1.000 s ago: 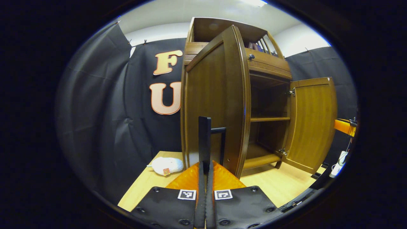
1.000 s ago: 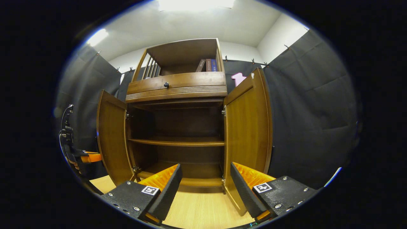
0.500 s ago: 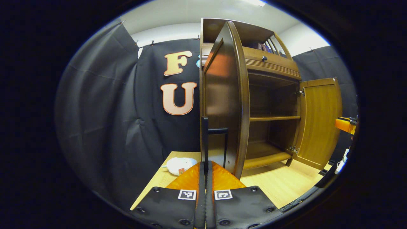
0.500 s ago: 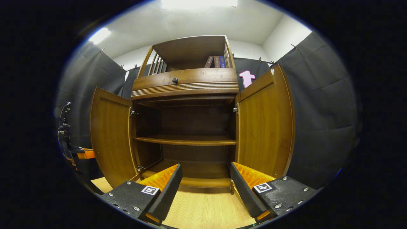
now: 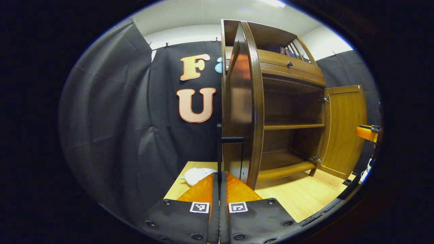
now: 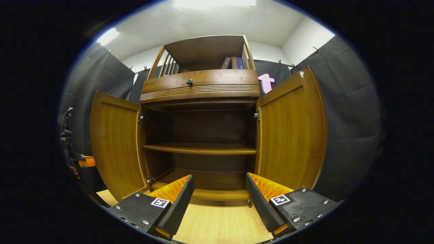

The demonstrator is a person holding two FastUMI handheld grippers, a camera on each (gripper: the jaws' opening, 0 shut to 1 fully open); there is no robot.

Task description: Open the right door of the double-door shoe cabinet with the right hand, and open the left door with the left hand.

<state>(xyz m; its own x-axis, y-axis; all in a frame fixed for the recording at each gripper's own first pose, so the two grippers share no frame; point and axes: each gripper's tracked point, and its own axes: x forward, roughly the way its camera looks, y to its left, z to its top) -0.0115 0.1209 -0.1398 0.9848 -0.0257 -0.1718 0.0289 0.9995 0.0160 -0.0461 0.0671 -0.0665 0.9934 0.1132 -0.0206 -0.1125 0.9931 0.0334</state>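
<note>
The wooden shoe cabinet stands with both doors swung out. In the left gripper view the left door is seen nearly edge-on. Its thin black handle runs down between my left gripper's fingers, which are shut on it. The right door stands open farther off. In the right gripper view my right gripper is open and holds nothing, facing the bare inner shelf. It sits between the left door and the right door. The left gripper shows behind the left door.
A drawer with a dark knob sits above the doors, and books stand in the top shelf. A white soft object lies on the wooden floor left of the cabinet. A white cable piece lies at the right. Black cloth walls surround the booth.
The left door has swung farther open with my left gripper shut on its handle. The right gripper stays open, and its view now shows both doors spread wider.
</note>
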